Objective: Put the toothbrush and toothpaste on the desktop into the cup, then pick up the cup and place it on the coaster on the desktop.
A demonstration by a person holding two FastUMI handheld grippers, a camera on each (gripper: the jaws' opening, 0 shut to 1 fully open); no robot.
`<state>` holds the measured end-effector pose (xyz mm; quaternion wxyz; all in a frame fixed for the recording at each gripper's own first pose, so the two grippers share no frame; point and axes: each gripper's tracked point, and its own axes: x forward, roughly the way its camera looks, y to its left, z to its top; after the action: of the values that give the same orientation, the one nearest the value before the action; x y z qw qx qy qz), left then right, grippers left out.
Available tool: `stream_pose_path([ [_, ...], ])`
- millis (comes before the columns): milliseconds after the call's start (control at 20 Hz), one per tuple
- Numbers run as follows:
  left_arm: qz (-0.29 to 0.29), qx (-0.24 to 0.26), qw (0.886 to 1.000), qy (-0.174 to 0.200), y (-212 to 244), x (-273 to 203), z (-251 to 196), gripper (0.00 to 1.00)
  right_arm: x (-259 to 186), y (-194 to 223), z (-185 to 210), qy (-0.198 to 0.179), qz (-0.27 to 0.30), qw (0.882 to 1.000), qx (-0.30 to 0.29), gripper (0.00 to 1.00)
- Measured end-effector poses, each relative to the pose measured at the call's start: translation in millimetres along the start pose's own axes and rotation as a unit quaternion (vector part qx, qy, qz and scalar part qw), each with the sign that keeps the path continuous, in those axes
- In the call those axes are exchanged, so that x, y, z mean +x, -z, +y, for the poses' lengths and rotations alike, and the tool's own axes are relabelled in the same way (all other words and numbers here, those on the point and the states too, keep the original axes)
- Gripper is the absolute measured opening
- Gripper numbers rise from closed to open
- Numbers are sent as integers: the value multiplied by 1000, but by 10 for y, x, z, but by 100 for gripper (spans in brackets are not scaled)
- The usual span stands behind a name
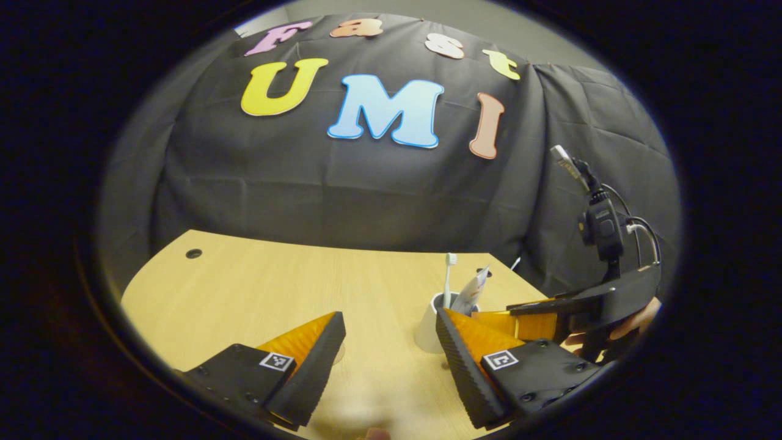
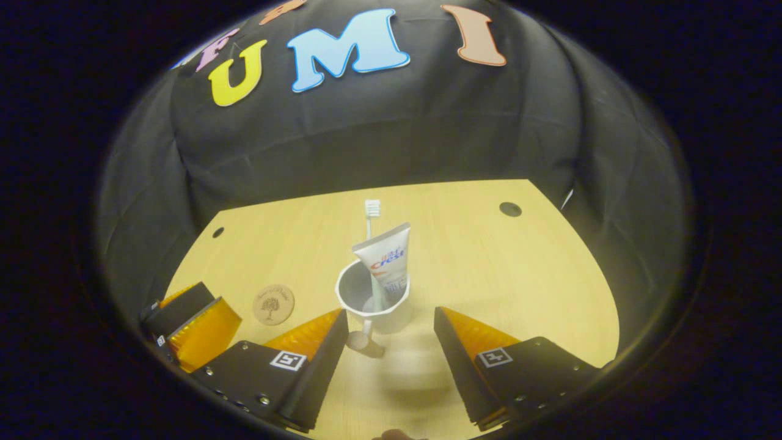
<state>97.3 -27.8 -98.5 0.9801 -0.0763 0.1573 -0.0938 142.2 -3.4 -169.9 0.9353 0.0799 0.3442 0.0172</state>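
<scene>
A white cup (image 2: pixel 371 300) stands on the wooden desk (image 2: pixel 519 287), holding an upright toothbrush (image 2: pixel 371 211) and a white toothpaste tube (image 2: pixel 386 256). My right gripper (image 2: pixel 391 324) is open, its fingertips just short of the cup on either side. A round brown coaster (image 2: pixel 273 304) lies left of the cup, and past it is my left gripper (image 2: pixel 198 318). In the left gripper view my left gripper (image 1: pixel 388 342) is open over bare desk. The cup (image 1: pixel 426 333), with toothbrush (image 1: pixel 450 275) and toothpaste (image 1: pixel 475 287), sits behind its right finger. The right gripper's orange fingers (image 1: pixel 531 324) reach in from the right.
Black cloth closes off the back and sides of the desk. Cable holes sit near the far corners (image 2: pixel 510 209) (image 2: pixel 218 232) (image 1: pixel 193 253). A hand (image 1: pixel 635 321) holds the right gripper at the desk's right edge. Bare desk lies beyond the cup.
</scene>
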Motion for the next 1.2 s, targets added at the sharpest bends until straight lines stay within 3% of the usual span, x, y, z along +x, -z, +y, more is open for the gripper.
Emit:
stream_pose_path([
  [300, 7, 6, 1000, -3, -22, -242, 260, 96, 220, 212, 139, 19, 104, 994, 0, 87],
  [600, 21, 8, 1000, 6, -26, -349, 451, 96, 418, 355, 147, 54, 194, 979, -9, 86],
  [900, 44, -26, 999, 0, 226, -410, 499, 96, 617, 400, 166, 62, 232, 971, -12, 86],
  [1100, 40, -41, 998, -6, 312, -406, 527, 94, 692, 438, 155, 63, 251, 966, -18, 75],
  [1200, 39, -45, 998, -5, 349, -349, 546, 97, 701, 484, 141, 64, 264, 962, -21, 72],
])
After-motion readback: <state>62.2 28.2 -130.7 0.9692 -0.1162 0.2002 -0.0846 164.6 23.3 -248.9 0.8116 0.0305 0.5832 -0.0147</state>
